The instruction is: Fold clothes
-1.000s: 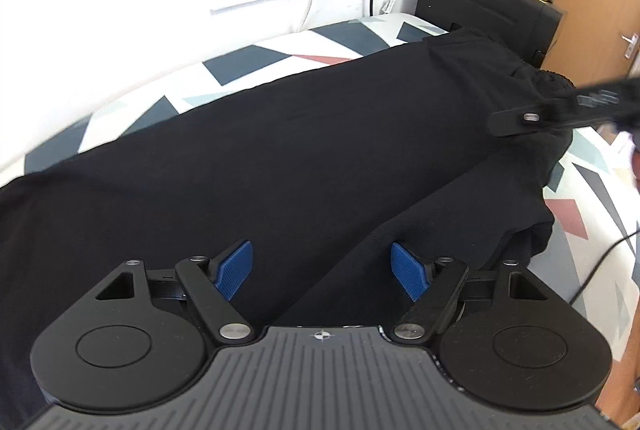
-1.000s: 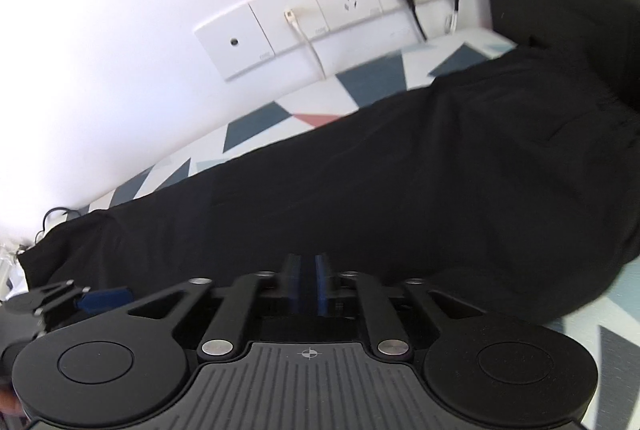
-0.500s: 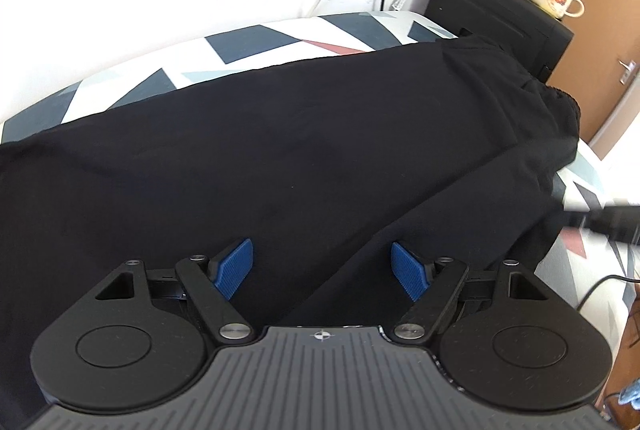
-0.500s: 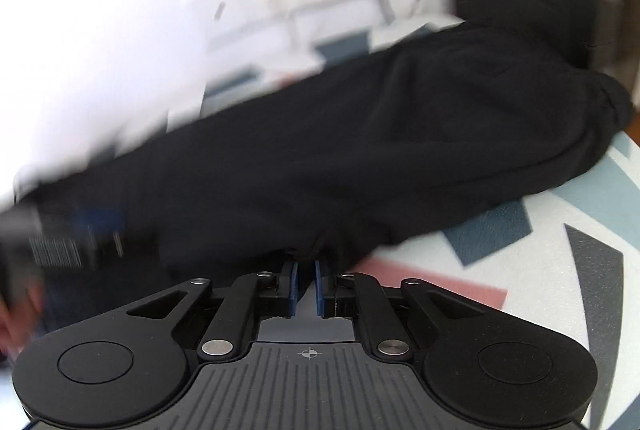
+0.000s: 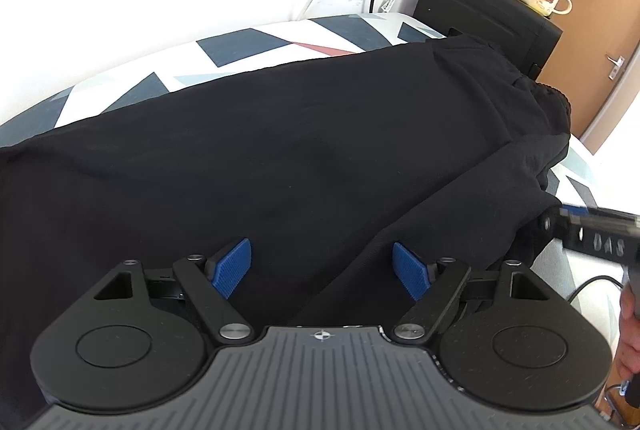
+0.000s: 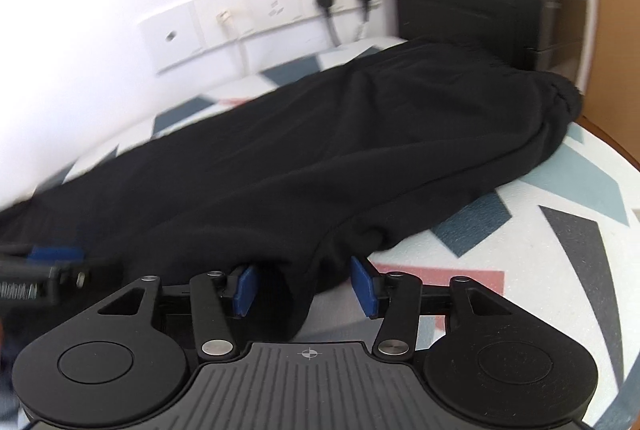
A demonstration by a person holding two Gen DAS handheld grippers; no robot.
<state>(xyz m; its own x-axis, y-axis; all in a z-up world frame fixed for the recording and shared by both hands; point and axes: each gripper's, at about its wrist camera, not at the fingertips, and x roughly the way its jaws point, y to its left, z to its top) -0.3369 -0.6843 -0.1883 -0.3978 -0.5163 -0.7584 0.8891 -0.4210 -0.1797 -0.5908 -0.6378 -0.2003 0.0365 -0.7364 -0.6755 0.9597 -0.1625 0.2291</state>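
Trousers (image 6: 360,150) are lying lengthwise on the patterned surface (image 6: 560,230), soft and floppy. We are holding both tools, left (image 5: 322,270) and right (image 6: 306,286), spread at their near edge, likely the best hold.

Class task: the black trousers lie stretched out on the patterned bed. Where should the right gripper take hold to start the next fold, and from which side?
Probably the near edge of the black trousers, where a fold of cloth bulges up between the open fingers of the right gripper. Come in low from the near side of the bed: there the fabric is raised and doubled, so the pads can close on it; elsewhere it lies flat.
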